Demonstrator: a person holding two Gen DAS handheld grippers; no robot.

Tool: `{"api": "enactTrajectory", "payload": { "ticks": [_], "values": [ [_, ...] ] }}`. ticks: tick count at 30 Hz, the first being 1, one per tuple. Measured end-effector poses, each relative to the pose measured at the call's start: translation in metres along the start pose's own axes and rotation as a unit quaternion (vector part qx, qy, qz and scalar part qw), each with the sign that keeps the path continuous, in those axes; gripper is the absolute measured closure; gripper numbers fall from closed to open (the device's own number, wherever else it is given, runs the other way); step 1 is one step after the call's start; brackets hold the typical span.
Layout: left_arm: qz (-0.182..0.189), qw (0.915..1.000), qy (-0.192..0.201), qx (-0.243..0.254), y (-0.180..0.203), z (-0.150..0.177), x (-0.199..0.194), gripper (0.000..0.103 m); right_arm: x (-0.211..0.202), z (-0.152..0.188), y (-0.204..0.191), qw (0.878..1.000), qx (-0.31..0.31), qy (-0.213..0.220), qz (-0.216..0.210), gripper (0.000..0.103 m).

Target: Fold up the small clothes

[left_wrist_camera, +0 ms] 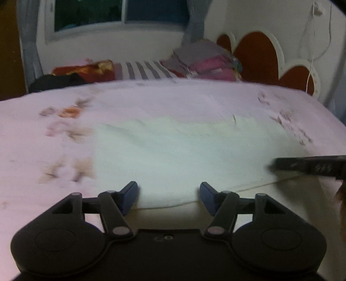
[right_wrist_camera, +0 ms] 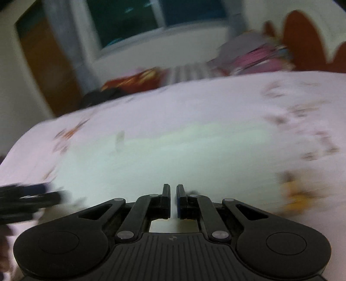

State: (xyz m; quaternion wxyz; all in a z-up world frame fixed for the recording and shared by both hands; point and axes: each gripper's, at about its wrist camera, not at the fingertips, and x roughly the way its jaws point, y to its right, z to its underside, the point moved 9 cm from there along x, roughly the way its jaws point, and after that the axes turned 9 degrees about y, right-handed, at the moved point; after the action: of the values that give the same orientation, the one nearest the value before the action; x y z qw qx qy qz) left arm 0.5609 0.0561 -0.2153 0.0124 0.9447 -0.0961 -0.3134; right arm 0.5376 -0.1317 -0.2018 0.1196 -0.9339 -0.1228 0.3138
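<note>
Both tongs point(left_wrist_camera: 168, 197) point(right_wrist_camera: 173, 200) hover over the pale cloth's point(left_wrist_camera: 173, 147) near edge.

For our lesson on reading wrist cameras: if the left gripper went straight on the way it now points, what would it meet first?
Most likely the pale garment spread on the bed; the left gripper stands open just over its near edge.

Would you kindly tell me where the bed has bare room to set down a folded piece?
Bare pink sheet lies left of the pale garment and between it and the far clothes pile. That far edge is crowded.

A home bedroom: bed point(left_wrist_camera: 151, 103), headboard point(left_wrist_camera: 255, 54), curtained window point(left_wrist_camera: 121, 13).
</note>
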Motion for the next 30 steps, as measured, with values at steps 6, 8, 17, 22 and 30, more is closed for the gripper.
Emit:
{"api": "enactTrajectory", "payload": {
  "ticks": [6, 8, 17, 22, 30],
  "values": [
    [-0.001, 0.9999, -0.003, -0.015, -0.005, 0.012, 0.011, 0.041, 0.021, 0.018, -0.01, 0.999, -0.006, -0.025, -0.026, 0.099],
    [-0.005, 0.9998, -0.001, -0.021, -0.021, 0.017, 0.005, 0.041, 0.011, 0.014, 0.024, 1.0, 0.009, -0.007, 0.02, 0.099],
    [0.038, 0.9991, 0.01, 0.018, -0.021, -0.015, 0.015, 0.037, 0.003, -0.027, 0.076, 0.993, 0.069, 0.048, 0.086, 0.098],
    [0.023, 0.9994, -0.001, 0.027, -0.038, -0.044, 0.063, 0.037, 0.051, -0.041, 0.056, 0.997, 0.045, 0.012, 0.057, 0.098],
    [0.015, 0.9999, -0.002, -0.002, -0.072, -0.043, 0.075, 0.036, 0.045, -0.035, 0.099, 0.992, 0.068, 0.004, 0.11, 0.098]
  ]
}}
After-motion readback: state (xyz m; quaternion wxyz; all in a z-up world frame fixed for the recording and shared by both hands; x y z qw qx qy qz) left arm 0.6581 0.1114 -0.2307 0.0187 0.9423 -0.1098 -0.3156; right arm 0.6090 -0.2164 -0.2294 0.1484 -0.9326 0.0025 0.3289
